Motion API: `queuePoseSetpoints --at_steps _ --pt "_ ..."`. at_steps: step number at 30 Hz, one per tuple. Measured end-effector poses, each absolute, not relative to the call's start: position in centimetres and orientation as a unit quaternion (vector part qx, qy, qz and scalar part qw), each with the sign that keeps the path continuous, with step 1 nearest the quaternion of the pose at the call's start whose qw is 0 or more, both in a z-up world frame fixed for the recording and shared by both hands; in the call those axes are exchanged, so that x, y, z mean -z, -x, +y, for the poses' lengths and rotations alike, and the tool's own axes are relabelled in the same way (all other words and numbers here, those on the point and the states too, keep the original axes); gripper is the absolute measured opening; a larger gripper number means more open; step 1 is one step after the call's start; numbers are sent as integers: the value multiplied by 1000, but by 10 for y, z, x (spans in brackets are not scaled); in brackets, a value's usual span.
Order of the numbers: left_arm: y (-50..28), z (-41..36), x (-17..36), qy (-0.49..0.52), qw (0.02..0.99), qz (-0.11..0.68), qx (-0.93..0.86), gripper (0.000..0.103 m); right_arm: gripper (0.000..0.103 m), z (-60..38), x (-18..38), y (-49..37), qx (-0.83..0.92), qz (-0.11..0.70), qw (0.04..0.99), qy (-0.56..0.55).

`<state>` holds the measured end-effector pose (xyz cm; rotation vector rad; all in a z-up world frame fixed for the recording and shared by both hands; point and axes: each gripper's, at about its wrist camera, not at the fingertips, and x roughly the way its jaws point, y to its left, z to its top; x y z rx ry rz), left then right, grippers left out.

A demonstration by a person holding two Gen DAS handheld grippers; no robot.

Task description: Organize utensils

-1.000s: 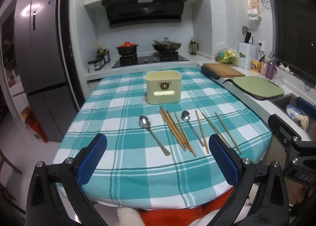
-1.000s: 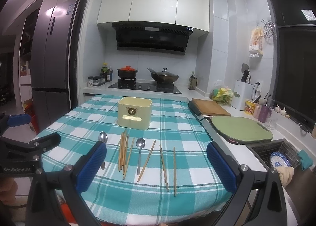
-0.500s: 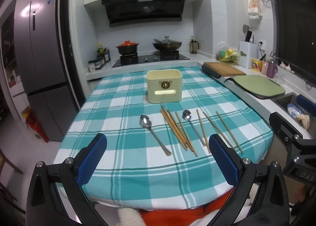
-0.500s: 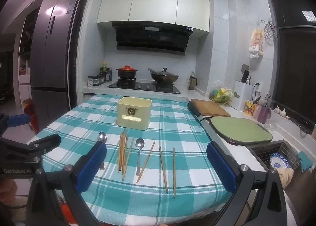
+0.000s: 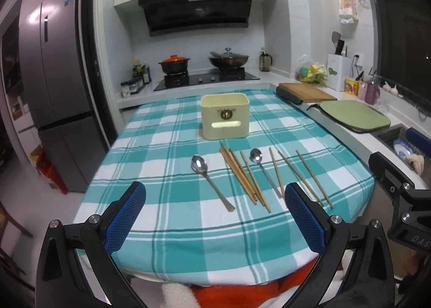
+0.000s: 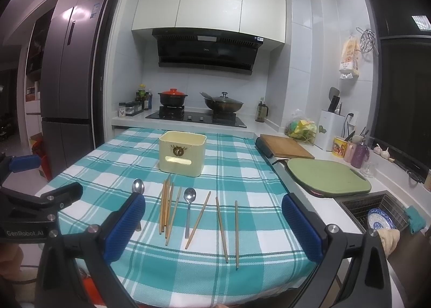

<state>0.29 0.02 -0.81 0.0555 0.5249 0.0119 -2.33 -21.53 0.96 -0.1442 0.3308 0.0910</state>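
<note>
A table covered in a teal and white checked cloth holds the utensils, laid out in a loose row in front of a cream box that stands upright farther back. In the left view, a big spoon lies at the left of the row, then a bundle of chopsticks lying close together, a smaller spoon, and three single chopsticks spread apart to the right. The left gripper hangs above the near edge of the table with its jaws spread wide and nothing between them. The right gripper is likewise held over the near edge, jaws spread wide and empty, with the small spoon and the chopsticks framed between its blue fingers. On the counter to the right lie a wooden board and a green cutting board.
</note>
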Motion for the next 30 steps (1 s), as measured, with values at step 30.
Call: queuePoseSetpoints --at_steps 30 --pt "-16 -4 16 -37 961 274 -9 103 103 -216 -1 10 -44 180 980 68"
